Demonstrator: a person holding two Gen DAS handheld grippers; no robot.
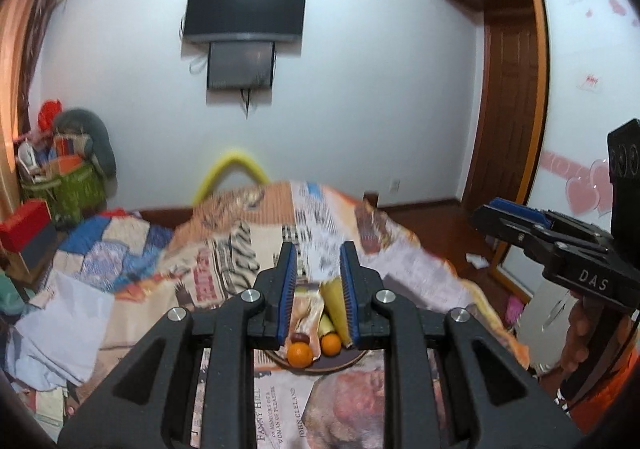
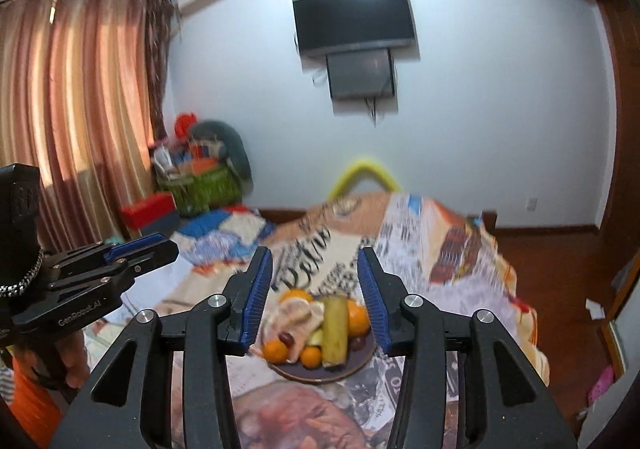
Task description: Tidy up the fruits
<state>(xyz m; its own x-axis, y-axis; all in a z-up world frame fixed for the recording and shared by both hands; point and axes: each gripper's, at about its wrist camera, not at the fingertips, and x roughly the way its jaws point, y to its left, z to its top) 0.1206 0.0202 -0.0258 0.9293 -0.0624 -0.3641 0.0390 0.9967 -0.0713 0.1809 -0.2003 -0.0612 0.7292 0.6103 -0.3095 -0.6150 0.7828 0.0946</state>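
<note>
Blue ribbed pads line both grippers, and both are held up in the air above the bed. The left gripper [image 1: 319, 281] has its jaws parted a moderate way with nothing between them. The right gripper [image 2: 316, 289] is spread wider, and it too grips nothing.

Down below sits the dark plate [image 2: 362, 363], resting on a printed bedspread [image 1: 276, 405] covered in poster and book-cover designs. On the plate: a greenish-yellow banana [image 2: 335, 331] lying lengthwise, small oranges [image 2: 275, 351] at the near rim, another orange [image 2: 357, 316] on the right side, a dark red grape [image 2: 285, 338] and pale peeled citrus segments [image 2: 298, 311] heaped at the left. From the left wrist view the plate is mostly hidden behind the gripper's own fingers; two oranges [image 1: 299, 354] peek through the gap.

Around the scene: a wall-mounted television [image 2: 354, 19] with a smaller screen [image 2: 360, 74] below it, striped curtains [image 2: 72, 105] on the left, a green basket [image 2: 204, 189] of clutter in the corner, a red box [image 2: 146, 209] beside it, a patchwork quilt [image 1: 116, 245] rumpled on the bed's left side. A yellow curved tube [image 2: 366, 171] rises behind the bed. Nothing stands between either gripper and the fruit.
</note>
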